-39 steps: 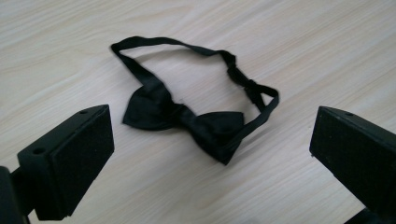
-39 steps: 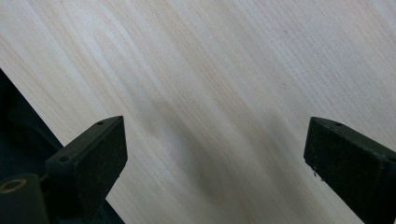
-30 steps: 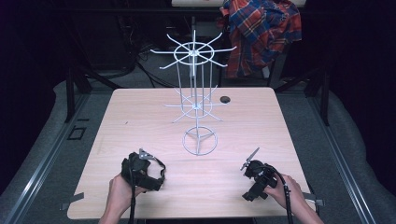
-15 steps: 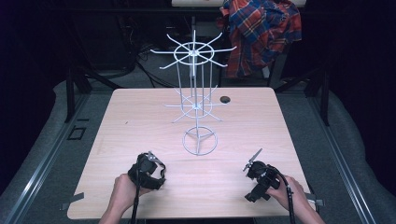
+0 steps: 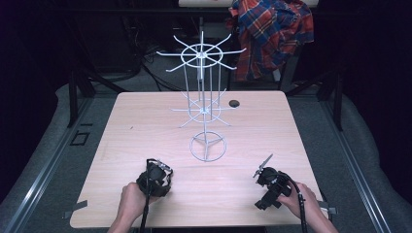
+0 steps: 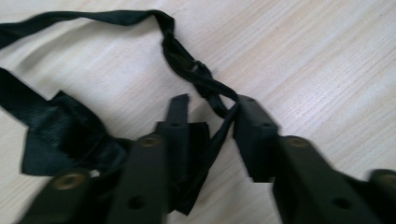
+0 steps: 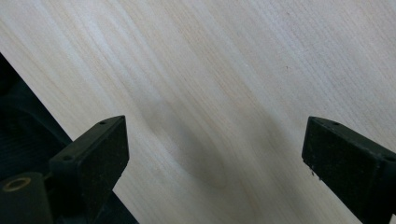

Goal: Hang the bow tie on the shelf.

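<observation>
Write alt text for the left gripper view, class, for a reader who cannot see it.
The left gripper, jaws apart, straddles a black fabric strap lying twisted on a pale wooden table. More of the black fabric bunches at the left.

1. The left hand [image 5: 130, 200] holds the left gripper [image 5: 154, 177] low, its jaws a little apart.
2. The right hand [image 5: 302, 200] holds the right gripper [image 5: 270, 180], jaws wide apart.

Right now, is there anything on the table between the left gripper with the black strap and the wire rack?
Nothing visible does. The left gripper sits near the table's front edge with the black strap at its jaws, and only bare wood lies between it and the wire rack's ring base.
</observation>
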Tool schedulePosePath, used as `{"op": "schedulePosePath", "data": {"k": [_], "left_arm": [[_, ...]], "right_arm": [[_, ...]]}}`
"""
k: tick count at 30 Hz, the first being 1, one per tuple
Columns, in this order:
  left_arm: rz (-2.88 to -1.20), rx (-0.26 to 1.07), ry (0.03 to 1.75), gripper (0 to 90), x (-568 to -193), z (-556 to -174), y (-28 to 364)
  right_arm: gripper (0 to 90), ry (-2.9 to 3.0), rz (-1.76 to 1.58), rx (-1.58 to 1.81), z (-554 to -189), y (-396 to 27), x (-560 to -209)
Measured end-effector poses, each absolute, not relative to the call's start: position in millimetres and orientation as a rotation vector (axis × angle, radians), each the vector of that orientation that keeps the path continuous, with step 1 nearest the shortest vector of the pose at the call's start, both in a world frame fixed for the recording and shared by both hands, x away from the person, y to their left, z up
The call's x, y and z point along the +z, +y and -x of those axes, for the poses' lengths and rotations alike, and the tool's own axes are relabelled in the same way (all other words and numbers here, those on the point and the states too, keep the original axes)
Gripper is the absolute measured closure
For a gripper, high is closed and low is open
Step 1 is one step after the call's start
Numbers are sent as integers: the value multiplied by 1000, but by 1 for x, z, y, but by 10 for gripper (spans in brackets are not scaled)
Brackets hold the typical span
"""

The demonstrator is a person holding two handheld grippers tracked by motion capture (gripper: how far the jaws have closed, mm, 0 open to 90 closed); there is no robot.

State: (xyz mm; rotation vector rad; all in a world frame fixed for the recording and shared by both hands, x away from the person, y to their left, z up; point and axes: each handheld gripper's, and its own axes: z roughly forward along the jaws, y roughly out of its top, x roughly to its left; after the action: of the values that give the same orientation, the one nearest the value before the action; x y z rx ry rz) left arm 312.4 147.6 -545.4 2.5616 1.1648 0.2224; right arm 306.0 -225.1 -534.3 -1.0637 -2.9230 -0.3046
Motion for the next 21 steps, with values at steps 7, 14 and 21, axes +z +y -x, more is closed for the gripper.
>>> {"op": "schedulePosePath", "data": {"k": [7,14,21], "left_arm": [[-2545,224,1147,890,-543,-315,147],[-2377,173,1199,892,-525,-316,178],[-2206,152,1226,891,-512,-318,203]], "right_arm": [[68,-2937,1037,-277,-305,-224,-536],[69,-2948,1044,-297,-303,-225,-532],[70,-2946,1023,-289,-306,-222,-533]]}}
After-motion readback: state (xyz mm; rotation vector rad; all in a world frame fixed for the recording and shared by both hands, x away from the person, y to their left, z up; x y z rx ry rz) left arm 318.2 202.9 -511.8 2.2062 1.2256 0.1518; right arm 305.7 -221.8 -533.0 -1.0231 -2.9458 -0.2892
